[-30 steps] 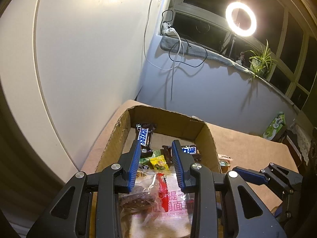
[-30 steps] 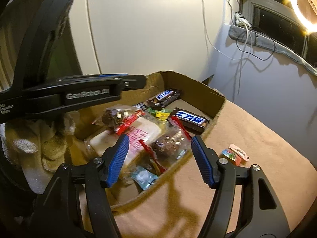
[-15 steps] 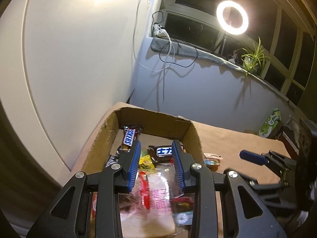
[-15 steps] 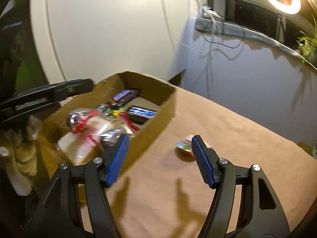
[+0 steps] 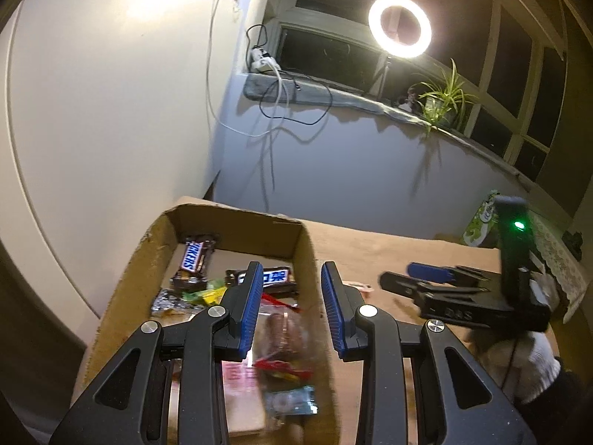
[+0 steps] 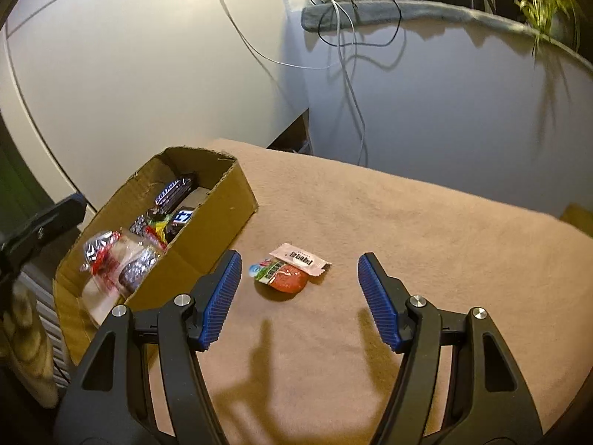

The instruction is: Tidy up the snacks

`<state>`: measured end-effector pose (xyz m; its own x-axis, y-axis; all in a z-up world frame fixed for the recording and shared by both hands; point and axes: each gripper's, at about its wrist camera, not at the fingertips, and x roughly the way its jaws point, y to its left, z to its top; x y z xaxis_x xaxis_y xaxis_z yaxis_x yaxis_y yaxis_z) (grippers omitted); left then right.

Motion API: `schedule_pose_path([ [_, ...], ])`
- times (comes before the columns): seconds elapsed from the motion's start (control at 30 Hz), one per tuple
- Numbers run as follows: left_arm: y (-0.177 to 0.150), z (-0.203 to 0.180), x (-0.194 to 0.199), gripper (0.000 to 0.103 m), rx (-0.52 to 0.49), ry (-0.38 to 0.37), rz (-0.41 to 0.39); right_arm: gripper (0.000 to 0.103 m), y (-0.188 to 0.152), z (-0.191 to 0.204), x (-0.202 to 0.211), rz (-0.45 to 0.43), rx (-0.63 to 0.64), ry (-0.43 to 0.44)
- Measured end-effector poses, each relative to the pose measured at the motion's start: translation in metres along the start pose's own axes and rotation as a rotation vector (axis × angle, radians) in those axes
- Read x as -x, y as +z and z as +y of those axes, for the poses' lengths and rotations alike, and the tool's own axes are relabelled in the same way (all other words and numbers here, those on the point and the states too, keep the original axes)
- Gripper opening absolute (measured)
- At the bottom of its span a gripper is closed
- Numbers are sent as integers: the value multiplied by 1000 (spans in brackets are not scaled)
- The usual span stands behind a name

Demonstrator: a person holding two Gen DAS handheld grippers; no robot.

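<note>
Ring light (image 5: 400, 26), potted plant (image 5: 443, 102), cables (image 6: 344, 37)

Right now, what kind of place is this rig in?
Probably a room in a home, set up for recording at night. A ring light stands at a dark window, a potted plant sits on the sill, and a blanket-covered table holds a cardboard box of snacks.
</note>
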<state>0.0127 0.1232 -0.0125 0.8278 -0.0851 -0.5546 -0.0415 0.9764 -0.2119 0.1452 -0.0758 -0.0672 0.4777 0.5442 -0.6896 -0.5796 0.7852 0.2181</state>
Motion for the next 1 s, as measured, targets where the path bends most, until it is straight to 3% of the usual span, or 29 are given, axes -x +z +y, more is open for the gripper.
schedule_pose_path([
  [0.17, -3, -7, -5, 31, -13, -19, 18, 68, 9, -5, -18, 26, -37, 25],
  [0.33, -9, -11, -6, 31, -25, -29, 33, 58, 15, -5, -37, 49, -40, 23],
  [0.43, -8, -11, -4, 31, -22, -33, 29, 47, 19, 0, -53, 80, -18, 15],
  [0.73, -11, -7, -7, 31, -19, -26, 43, 42, 27, 18, -87, 137, 50, -7],
  [0.83, -11, -6, -6, 31, -18, -26, 43, 30, 27, 24, -96, 162, 88, -35],
  [1.0, -11, -2, -4, 31, -10, -25, 41, 24, 19, 35, -93, 173, 182, -81],
])
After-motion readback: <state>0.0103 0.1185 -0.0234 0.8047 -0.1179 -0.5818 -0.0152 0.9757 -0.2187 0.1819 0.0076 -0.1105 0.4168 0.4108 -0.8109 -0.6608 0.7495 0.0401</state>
